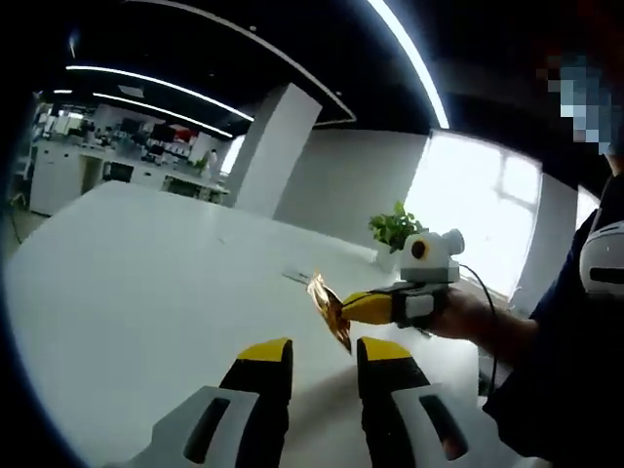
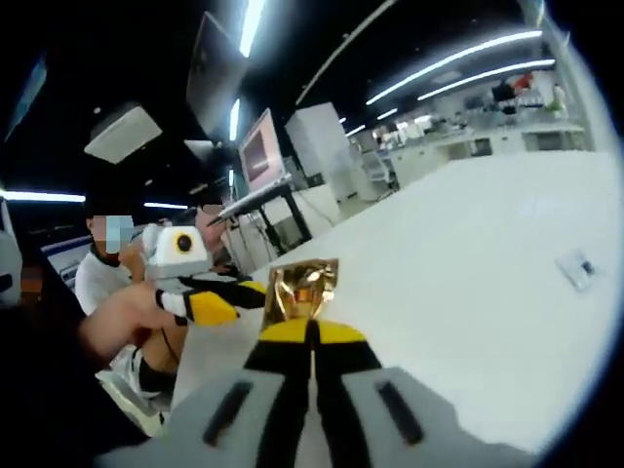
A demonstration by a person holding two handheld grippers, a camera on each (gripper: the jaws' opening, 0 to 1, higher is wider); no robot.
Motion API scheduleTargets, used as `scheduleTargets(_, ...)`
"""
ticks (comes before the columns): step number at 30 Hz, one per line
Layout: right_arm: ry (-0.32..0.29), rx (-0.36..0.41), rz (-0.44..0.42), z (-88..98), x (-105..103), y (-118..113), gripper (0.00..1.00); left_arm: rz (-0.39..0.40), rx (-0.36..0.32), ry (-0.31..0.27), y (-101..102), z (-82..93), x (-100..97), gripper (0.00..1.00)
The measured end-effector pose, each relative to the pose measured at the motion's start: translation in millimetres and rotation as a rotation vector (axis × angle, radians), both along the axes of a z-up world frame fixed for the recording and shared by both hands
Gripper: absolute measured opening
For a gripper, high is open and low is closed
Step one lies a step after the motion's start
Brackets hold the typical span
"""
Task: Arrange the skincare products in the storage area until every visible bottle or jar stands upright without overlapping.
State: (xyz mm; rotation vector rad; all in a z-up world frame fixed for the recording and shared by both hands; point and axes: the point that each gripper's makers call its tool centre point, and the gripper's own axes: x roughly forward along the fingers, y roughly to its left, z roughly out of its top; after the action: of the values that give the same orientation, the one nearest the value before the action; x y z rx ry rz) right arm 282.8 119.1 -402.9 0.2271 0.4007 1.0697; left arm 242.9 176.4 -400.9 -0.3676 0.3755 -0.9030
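My right gripper (image 2: 312, 331) was clenched on the gold sachet (image 2: 302, 290), held above the white table (image 1: 146, 283) at 12 o'clock of its jaws, my released left gripper (image 1: 324, 353) nearest

Dim room, ceiling strips (image 1: 409, 58) + window (image 1: 478, 210) glare; fisheye edges warp.

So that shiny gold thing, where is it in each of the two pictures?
Left gripper view: the gold sachet sits right of centre, pinched in the right tongs that come in from the right, above this view's own open tongs.
Right gripper view: it stands at centre, clamped at the tips of that view's own tongs.
Shared landmark: the white table beneath it.
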Motion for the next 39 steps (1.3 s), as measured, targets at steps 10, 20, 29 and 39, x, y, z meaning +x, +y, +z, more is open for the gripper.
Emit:
scheduleTargets(10,0.003,0.031,-0.038,0.1,-2.6,1.6,0.0,0.006,-0.082,0.021,-7.2,8.4,1.0,0.26)
scheduleTargets(20,0.014,0.055,-0.045,0.3,-14.4,10.1,0.0,0.004,-0.099,0.05,-12.5,5.3,0.1,0.25)
scheduleTargets(29,0.012,0.085,-0.068,4.6,-19.1,14.8,0.0,0.015,-0.122,0.058,-11.6,9.2,5.9,0.24)
scheduleTargets(39,0.015,0.101,-0.093,5.2,-15.7,9.9,0.0,-0.006,-0.132,0.082,-16.7,8.3,6.9,0.15)
